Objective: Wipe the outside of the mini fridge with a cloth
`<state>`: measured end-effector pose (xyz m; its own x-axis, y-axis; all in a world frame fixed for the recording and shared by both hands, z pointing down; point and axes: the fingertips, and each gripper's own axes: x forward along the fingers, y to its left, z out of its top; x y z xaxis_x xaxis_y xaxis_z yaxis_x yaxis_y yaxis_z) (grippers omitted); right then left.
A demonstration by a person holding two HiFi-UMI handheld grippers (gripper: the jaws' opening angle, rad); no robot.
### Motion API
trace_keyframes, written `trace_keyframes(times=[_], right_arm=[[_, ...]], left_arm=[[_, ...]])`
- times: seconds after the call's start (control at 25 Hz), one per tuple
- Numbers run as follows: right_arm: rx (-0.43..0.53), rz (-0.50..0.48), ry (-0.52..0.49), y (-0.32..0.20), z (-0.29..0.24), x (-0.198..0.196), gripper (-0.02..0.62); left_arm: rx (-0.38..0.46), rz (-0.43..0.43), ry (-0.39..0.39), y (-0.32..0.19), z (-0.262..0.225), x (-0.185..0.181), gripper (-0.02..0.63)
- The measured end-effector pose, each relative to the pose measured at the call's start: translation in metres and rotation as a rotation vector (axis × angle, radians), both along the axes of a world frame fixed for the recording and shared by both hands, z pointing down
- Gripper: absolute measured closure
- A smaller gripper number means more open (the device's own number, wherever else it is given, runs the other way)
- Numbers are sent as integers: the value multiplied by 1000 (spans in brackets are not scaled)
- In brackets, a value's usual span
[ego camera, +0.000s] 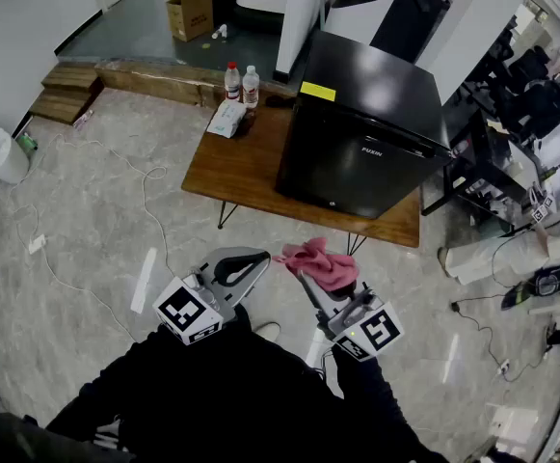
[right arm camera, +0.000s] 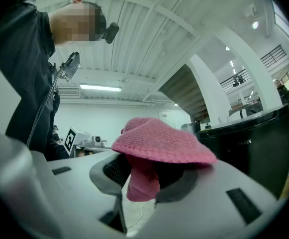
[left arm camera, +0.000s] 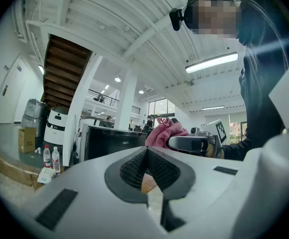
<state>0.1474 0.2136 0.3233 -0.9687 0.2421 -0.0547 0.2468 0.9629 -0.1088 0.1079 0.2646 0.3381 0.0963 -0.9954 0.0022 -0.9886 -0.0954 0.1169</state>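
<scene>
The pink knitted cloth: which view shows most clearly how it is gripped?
The right gripper view: the pink knitted cloth fills the foreground, pinched between the right tongs and draped over them. The head view shows it small, from above; the left gripper view shows only a distant bunch.

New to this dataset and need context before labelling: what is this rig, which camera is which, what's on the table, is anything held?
No robot here: a person holds handheld tongs in each hand. The top-down picture comes from a camera on the person's head. The other two come from cameras riding on each pair of tongs, looking along the jaws. The marker cubes are part of the tongs. The left tongs are shut and empty. The right tongs are shut on a pink cloth. Ahead stands a low wooden table carrying a black mini fridge, two plastic bottles and a white packet. Neither pair of tongs touches the fridge.
</scene>
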Motion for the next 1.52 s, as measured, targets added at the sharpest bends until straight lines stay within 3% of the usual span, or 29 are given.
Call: trace_keyframes(times=[0.44,0.68,0.88,1.04,1.52], right_arm=[[0,0,-12,-4,0,11,465],[-43,0,-27,-13,-4,11,460],[-26,9,-32,-40,-13,0,459],[-1,26,-22,-68,-19,-21,459],[166,129,28,-172,-69,-148,456]], left_arm=[[2,10,-27,-7,-1,11,601],[-3,6,-47,-11,-5,7,601],[-8,-8,-49,-33,-15,-7,601],[-9,-30,-54,-56,-17,-35,601],[53,-54,-143,-160,-79,-181,601]])
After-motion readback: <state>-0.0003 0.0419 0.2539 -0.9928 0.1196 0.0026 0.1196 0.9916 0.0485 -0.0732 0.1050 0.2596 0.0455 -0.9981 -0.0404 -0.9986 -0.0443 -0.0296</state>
